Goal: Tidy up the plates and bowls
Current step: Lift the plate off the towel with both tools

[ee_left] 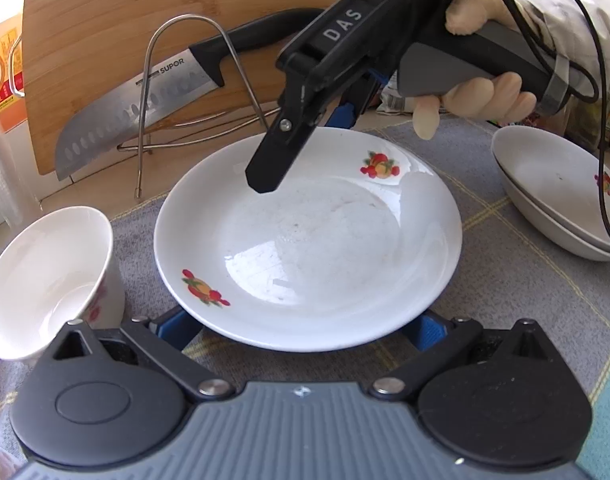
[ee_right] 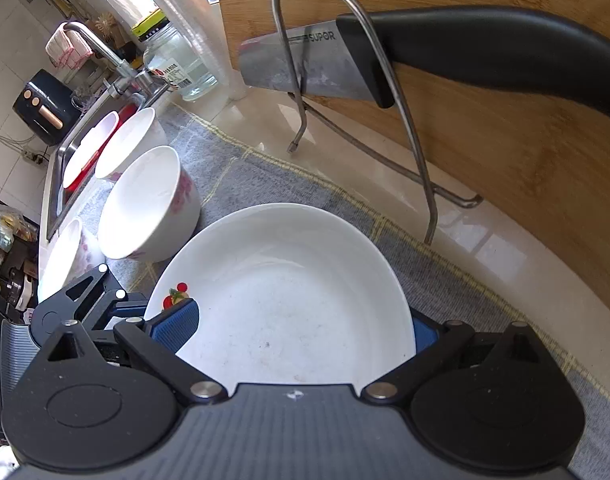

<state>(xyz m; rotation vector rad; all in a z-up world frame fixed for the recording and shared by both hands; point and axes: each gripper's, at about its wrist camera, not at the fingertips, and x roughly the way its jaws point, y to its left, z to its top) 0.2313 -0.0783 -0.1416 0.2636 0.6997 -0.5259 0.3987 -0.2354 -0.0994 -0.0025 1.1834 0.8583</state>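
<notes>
A white plate (ee_left: 309,240) with fruit prints lies on the grey mat. My left gripper (ee_left: 301,332) is open, its blue fingers (ee_left: 429,330) spread wide at the plate's near rim, partly under it. My right gripper (ee_left: 305,140) reaches in from the far side, one black finger over the far rim and one blue finger below it. In the right wrist view the plate (ee_right: 289,300) fills the gap between the open right gripper's (ee_right: 301,328) fingers, with one blue pad (ee_right: 175,326) over its rim. White bowls (ee_right: 145,204) stand to the left.
A bamboo cutting board (ee_left: 105,40) and a SUPOR knife (ee_left: 145,100) lean in a wire rack (ee_left: 185,80) behind the plate. A floral bowl (ee_left: 49,280) sits at left, two stacked plates (ee_left: 557,196) at right. The sink (ee_right: 85,144) and faucet (ee_right: 101,48) lie far left.
</notes>
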